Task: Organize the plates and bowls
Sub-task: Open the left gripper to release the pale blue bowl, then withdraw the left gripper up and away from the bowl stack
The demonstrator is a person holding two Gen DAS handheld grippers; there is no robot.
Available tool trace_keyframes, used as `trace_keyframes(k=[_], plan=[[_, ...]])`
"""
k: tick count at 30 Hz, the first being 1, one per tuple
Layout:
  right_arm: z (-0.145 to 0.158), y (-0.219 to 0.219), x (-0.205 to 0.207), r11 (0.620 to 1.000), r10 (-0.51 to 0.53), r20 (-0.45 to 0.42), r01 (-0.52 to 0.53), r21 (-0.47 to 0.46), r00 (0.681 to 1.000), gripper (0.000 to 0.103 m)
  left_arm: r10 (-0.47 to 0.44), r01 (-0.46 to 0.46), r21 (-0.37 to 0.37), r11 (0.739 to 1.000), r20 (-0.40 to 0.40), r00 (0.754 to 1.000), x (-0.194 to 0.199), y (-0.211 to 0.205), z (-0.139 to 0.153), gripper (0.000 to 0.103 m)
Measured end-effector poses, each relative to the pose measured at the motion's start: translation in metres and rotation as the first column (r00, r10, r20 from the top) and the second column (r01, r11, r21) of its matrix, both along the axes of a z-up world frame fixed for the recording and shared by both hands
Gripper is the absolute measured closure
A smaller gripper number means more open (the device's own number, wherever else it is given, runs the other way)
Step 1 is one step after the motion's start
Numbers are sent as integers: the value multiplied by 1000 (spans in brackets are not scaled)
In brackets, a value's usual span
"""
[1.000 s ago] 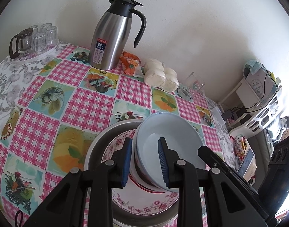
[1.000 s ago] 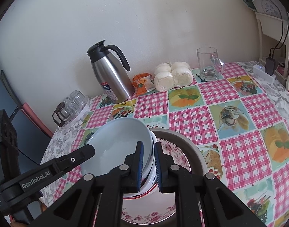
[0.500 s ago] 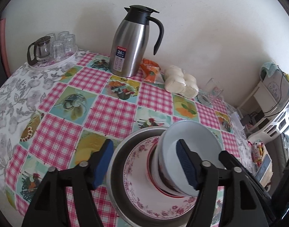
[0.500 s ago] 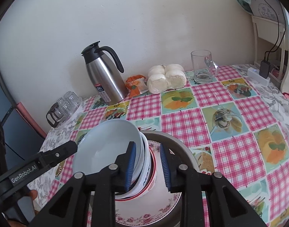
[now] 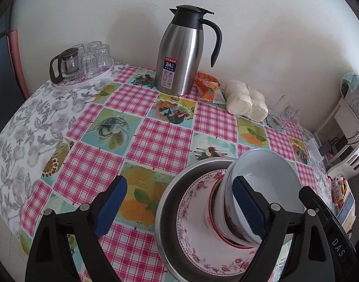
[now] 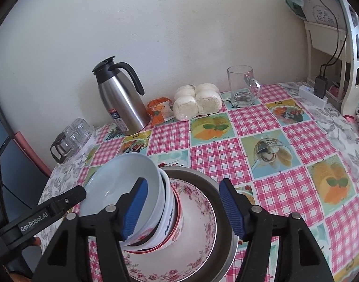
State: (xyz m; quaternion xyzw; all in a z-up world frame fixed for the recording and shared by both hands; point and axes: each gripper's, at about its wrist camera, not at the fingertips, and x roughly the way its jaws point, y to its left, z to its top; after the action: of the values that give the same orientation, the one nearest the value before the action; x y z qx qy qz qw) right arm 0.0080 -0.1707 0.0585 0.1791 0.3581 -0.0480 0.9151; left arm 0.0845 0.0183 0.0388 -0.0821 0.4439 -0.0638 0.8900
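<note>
A stack of dishes stands on the checked tablecloth: a steel basin [image 5: 170,192] [image 6: 224,188] holds a pink floral plate [image 5: 193,230] [image 6: 193,246], with nested bowls on it. The top bowl is pale blue [image 5: 266,176] [image 6: 123,181]. My left gripper [image 5: 179,206] is open and empty, its right finger in front of the bowl stack. My right gripper [image 6: 184,209] is open and empty, straddling the bowl stack's right side. The left gripper's arm [image 6: 38,216] shows in the right wrist view.
A steel thermos jug [image 5: 181,51] [image 6: 120,98], an orange snack packet [image 5: 206,87], bagged buns [image 5: 245,103] [image 6: 198,101] and a glass mug [image 6: 242,89] stand along the wall. A tray of glasses with a small pot [image 5: 80,65] sits far left. Shelving [image 6: 332,35] stands right.
Both grippers have opened wide and let go of the pale blue bowl, which now rests on the bowl stack. Both have drawn back a little.
</note>
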Motion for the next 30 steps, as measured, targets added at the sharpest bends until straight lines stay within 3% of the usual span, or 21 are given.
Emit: trace_keyframes(k=[9, 12, 14, 30], plan=[[0, -2, -1, 1000, 1, 11, -1, -9, 1000, 20, 38, -38, 7, 999, 20, 999, 0, 7, 3, 8], [0, -2, -1, 1000, 1, 12, 0, -18, 1000, 6, 45, -46, 25, 999, 21, 999, 0, 7, 3, 8], [0, -3, -2, 1000, -1, 17, 2, -21, 1000, 1, 47, -48, 33, 998, 24, 999, -1, 7, 3, 8], [5, -5, -13, 999, 4, 41, -2, -36, 999, 0, 55, -58, 76, 995, 47, 997, -10, 4, 8, 8]])
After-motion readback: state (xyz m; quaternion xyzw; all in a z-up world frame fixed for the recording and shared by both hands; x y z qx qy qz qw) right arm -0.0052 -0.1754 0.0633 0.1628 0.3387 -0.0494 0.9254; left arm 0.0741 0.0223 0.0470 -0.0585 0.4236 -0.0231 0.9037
